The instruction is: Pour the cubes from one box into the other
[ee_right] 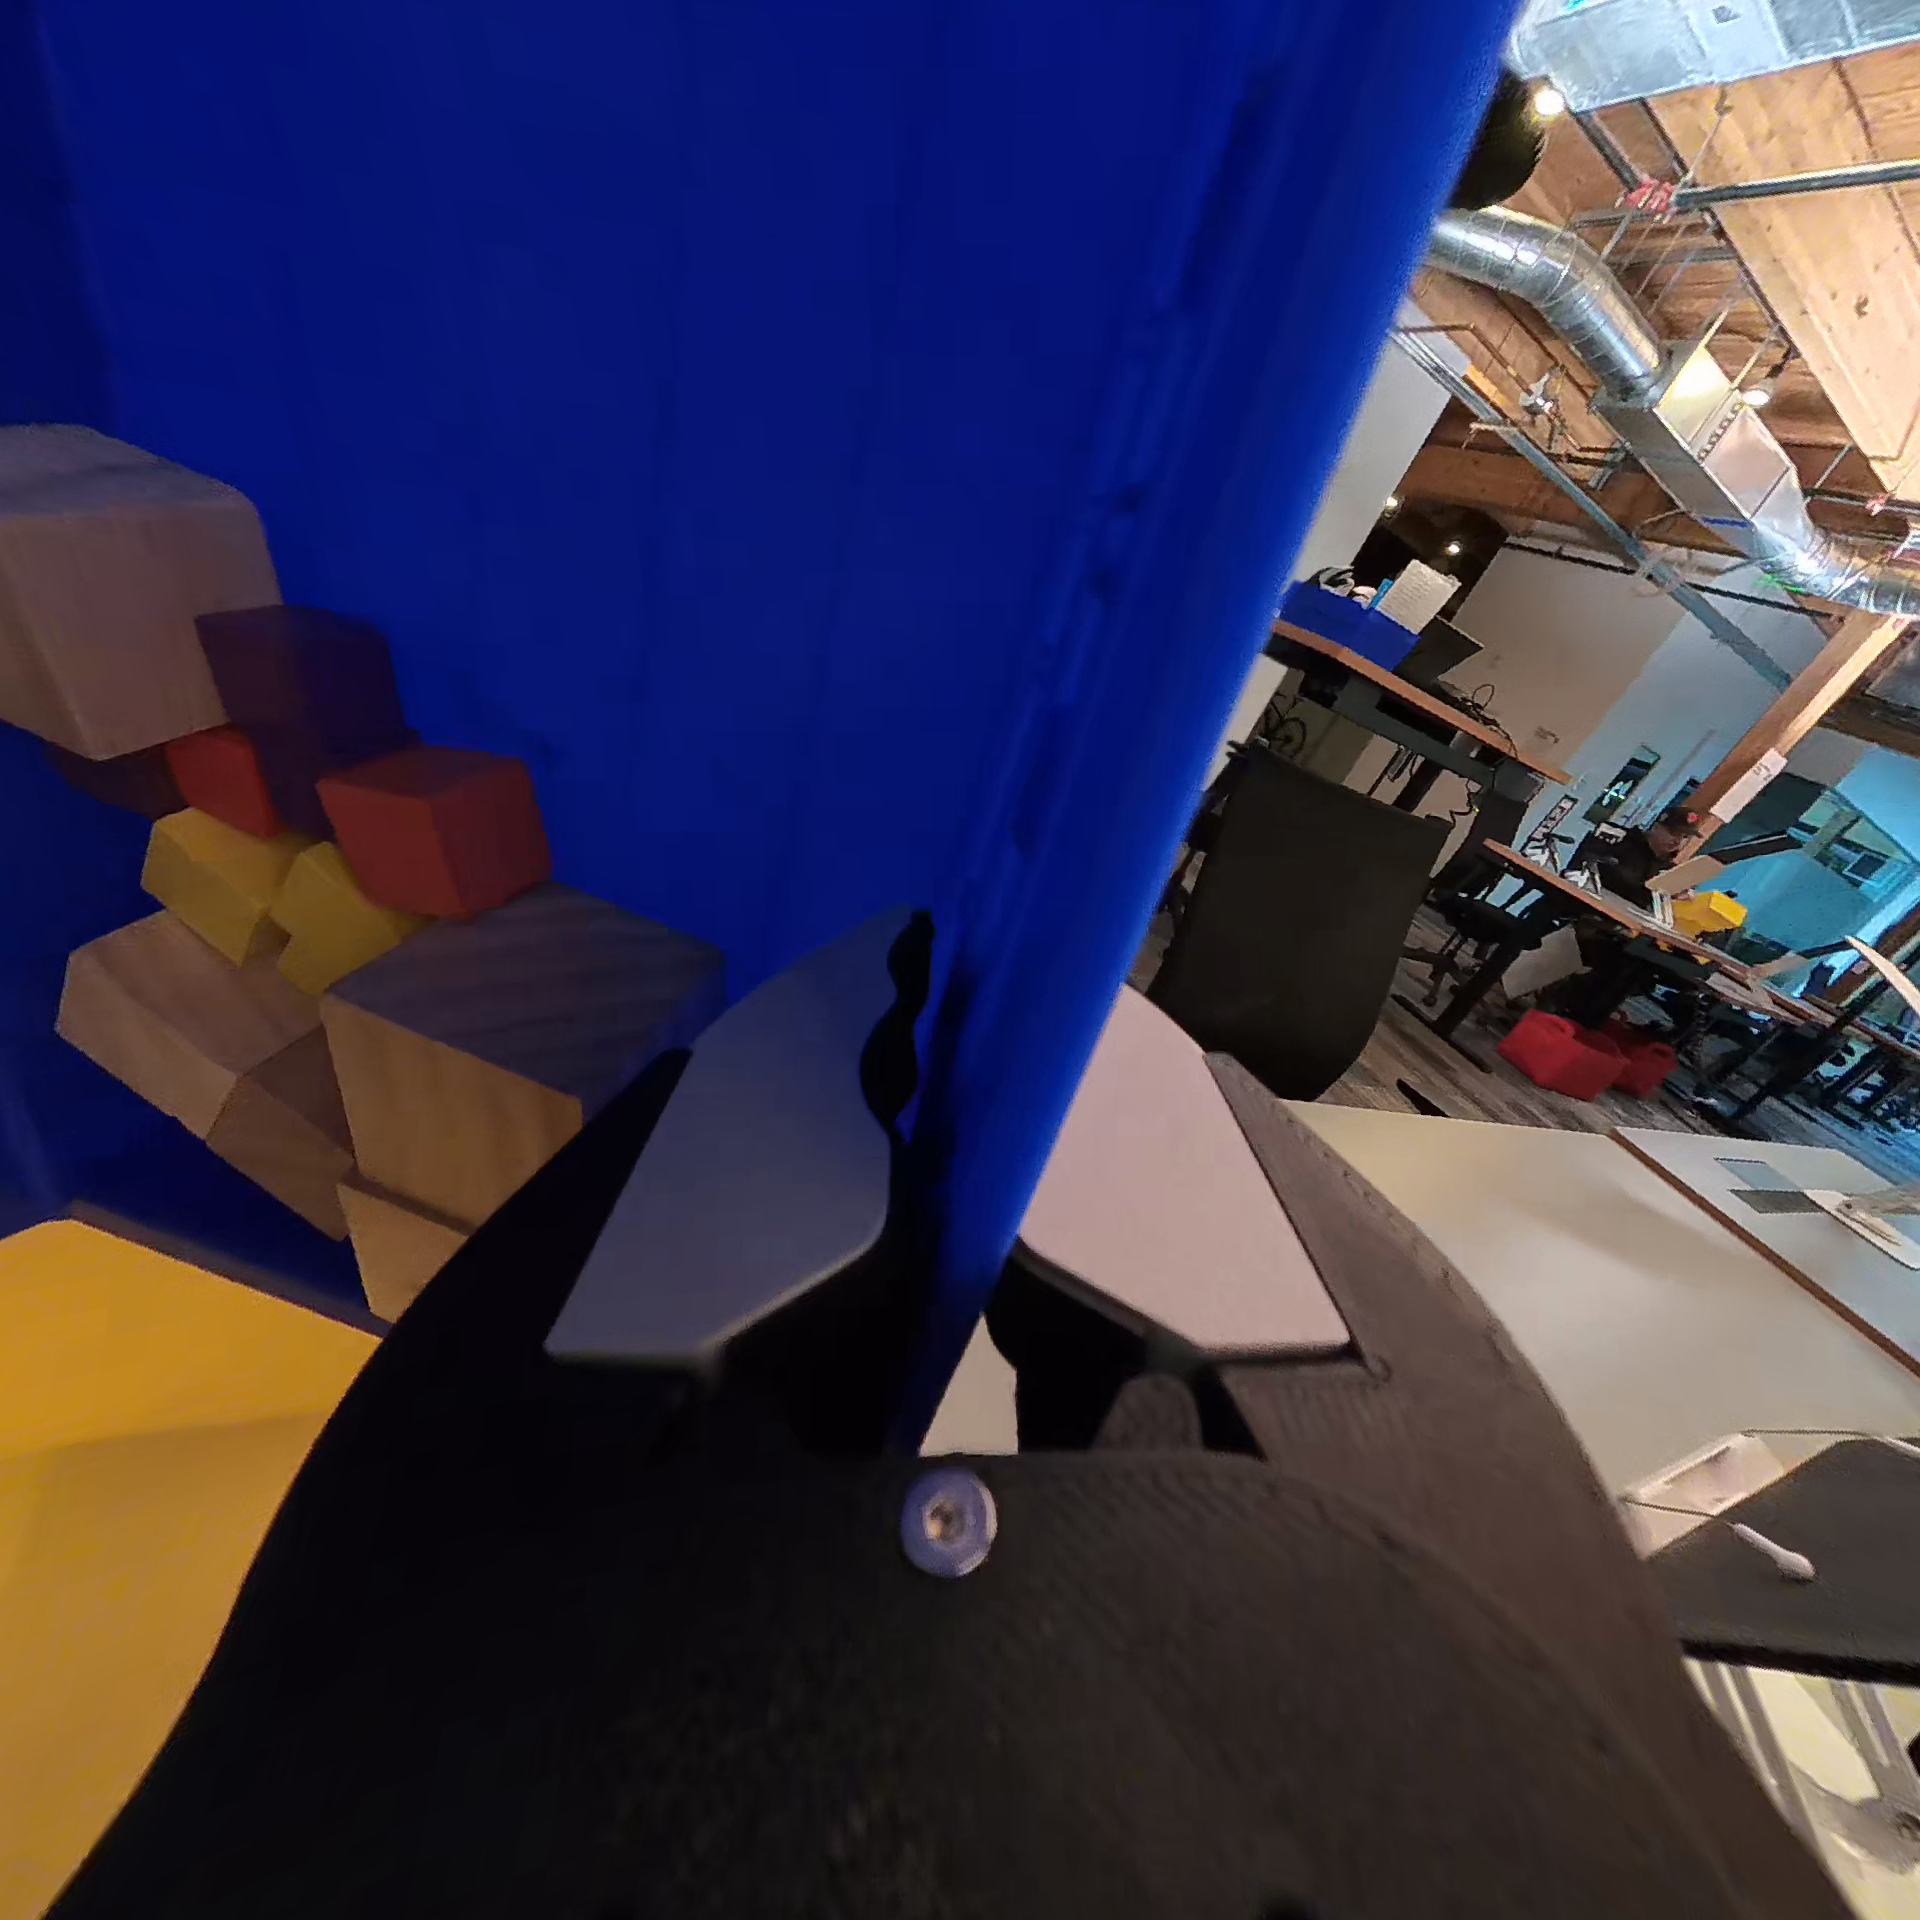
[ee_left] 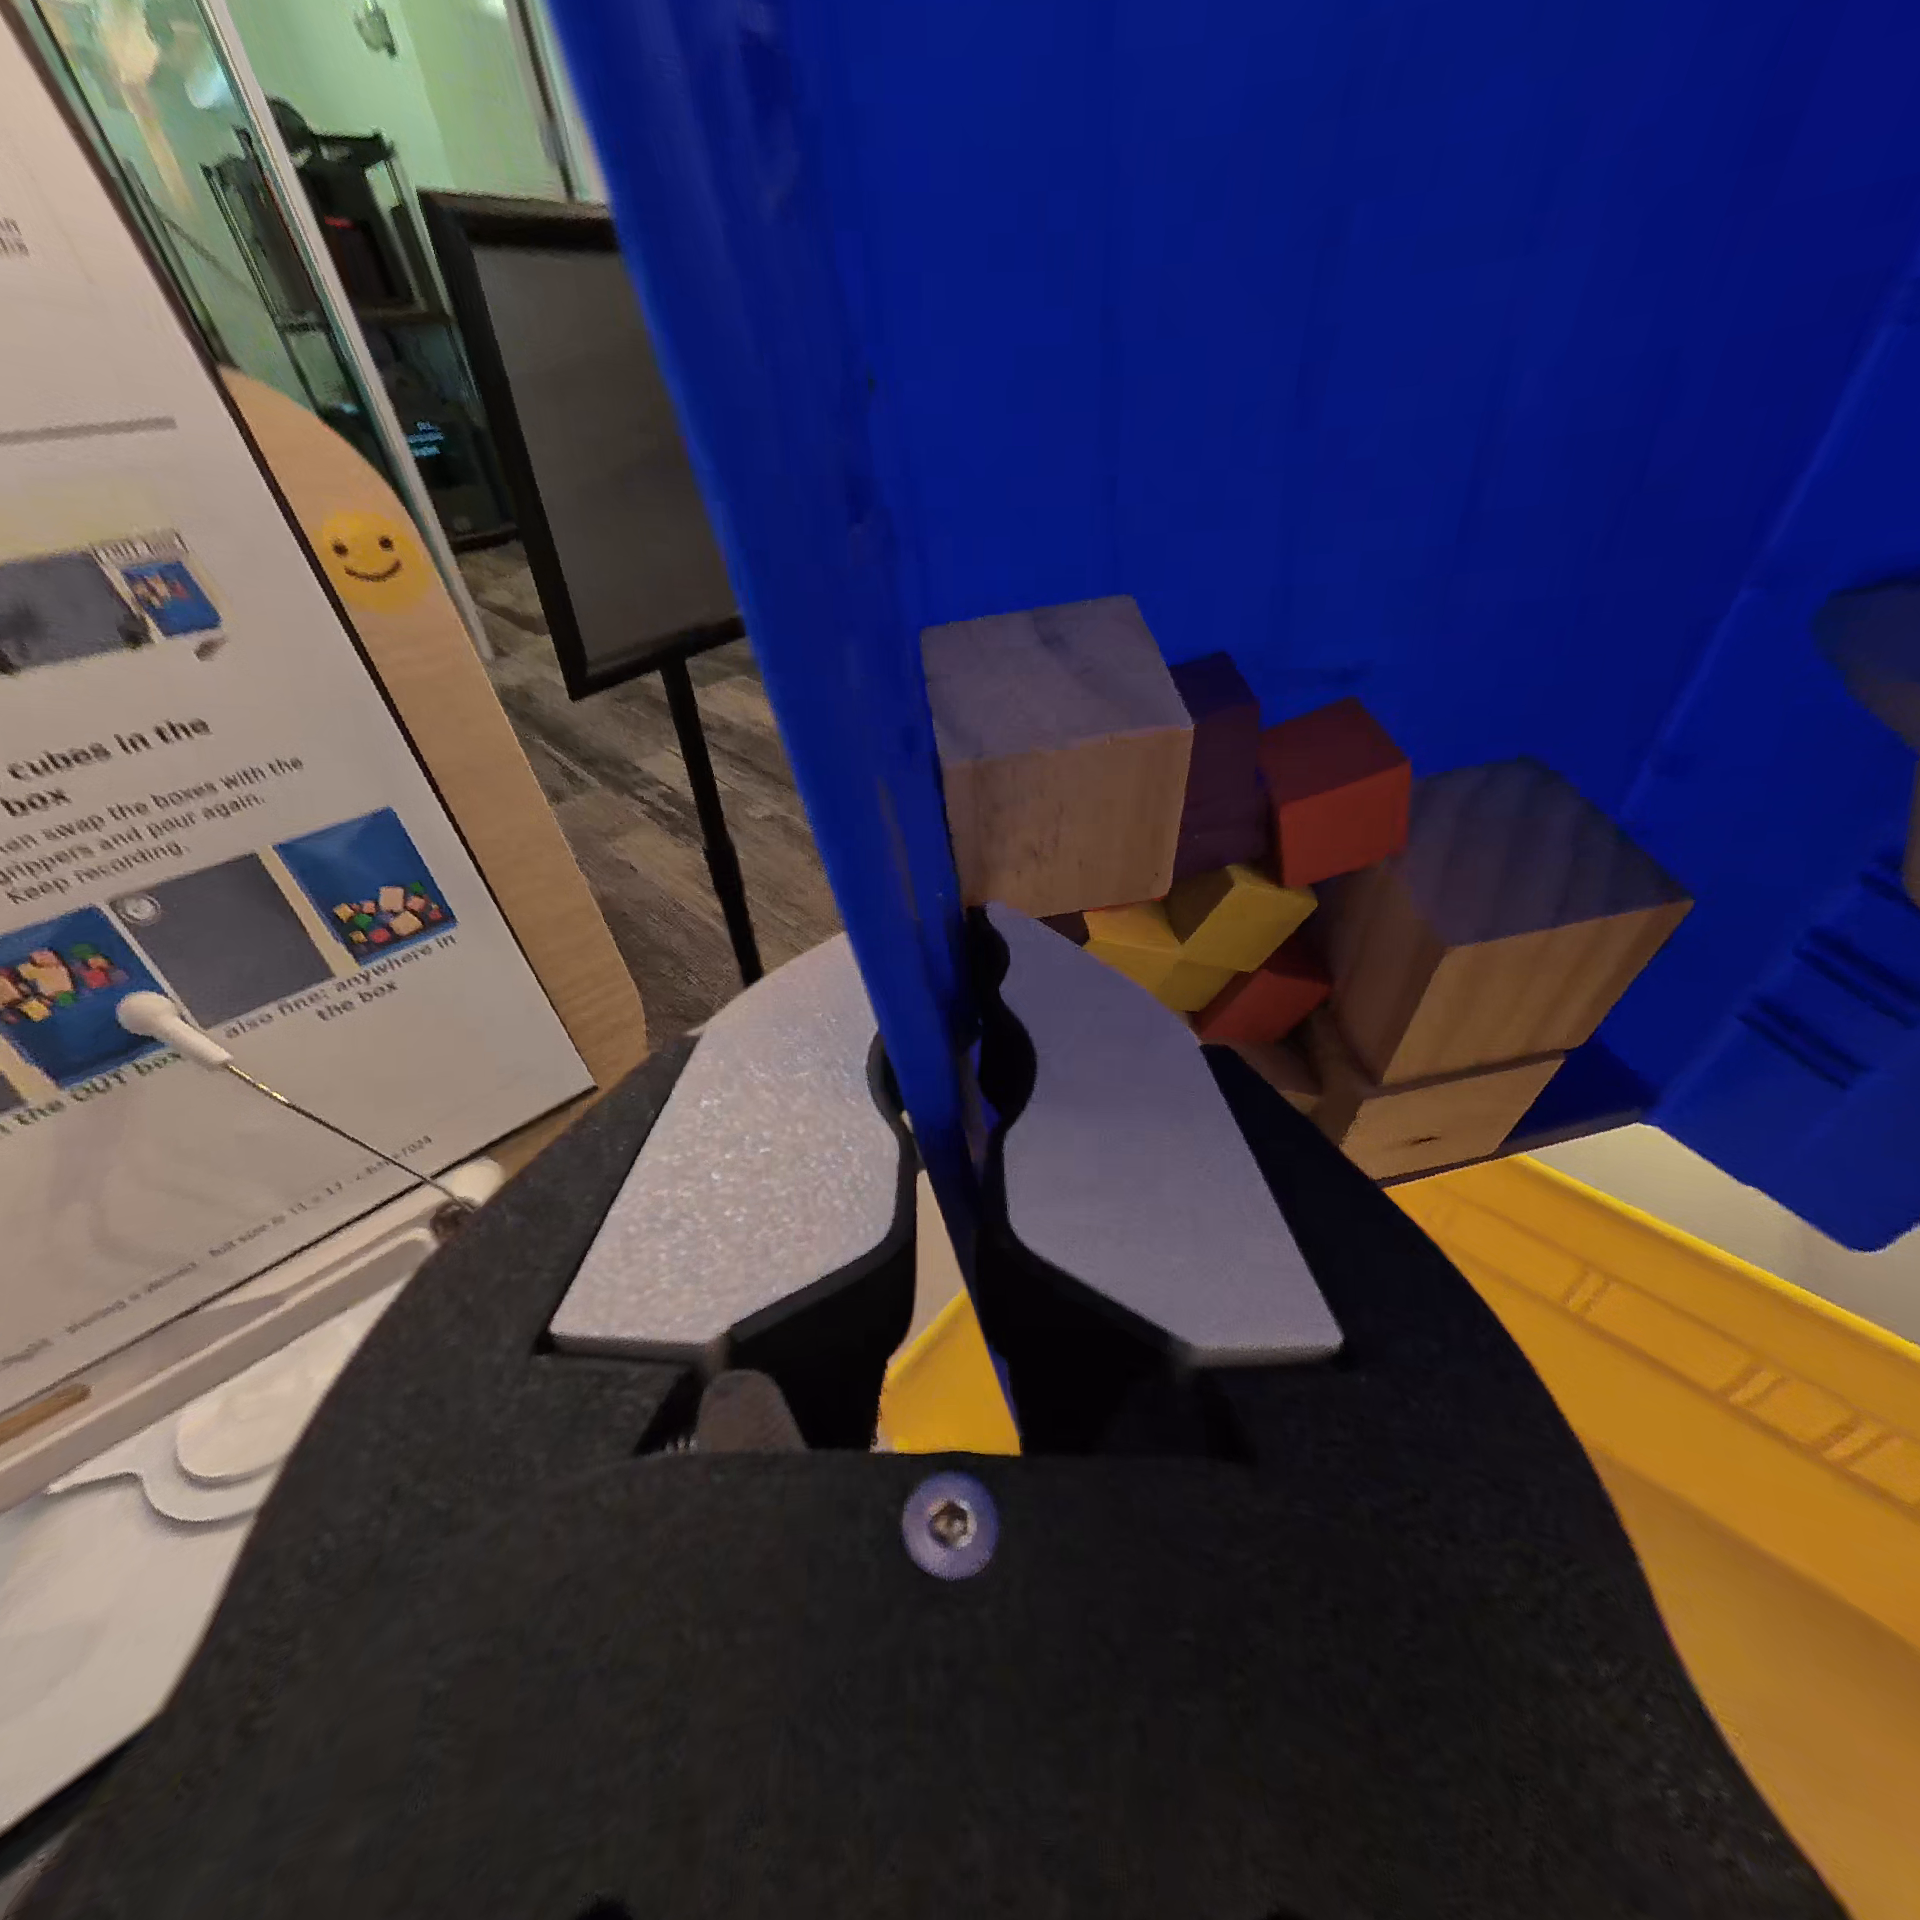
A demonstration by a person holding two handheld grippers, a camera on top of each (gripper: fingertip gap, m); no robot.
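The blue box [ee_left: 1299, 343] is tipped steeply, its floor nearly upright. My left gripper [ee_left: 951, 997] is shut on its left wall and my right gripper [ee_right: 935, 997] is shut on its right wall [ee_right: 1122, 623]. Several cubes [ee_left: 1226, 862], plain wood, red, yellow and purple, are piled at the lowered edge of the blue box; they also show in the right wrist view [ee_right: 343, 914]. The yellow box [ee_left: 1714, 1455] lies directly below that edge, and shows at lower left in the right wrist view [ee_right: 145, 1455]. No cube shows inside the yellow box.
A white instruction poster [ee_left: 208, 831] stands on the left with a wooden board behind it. A white table top [ee_right: 1558, 1299] extends right, with a dark mat [ee_right: 1808, 1538]. Desks, a black chair [ee_right: 1299, 914] and red bins [ee_right: 1558, 1049] stand farther off.
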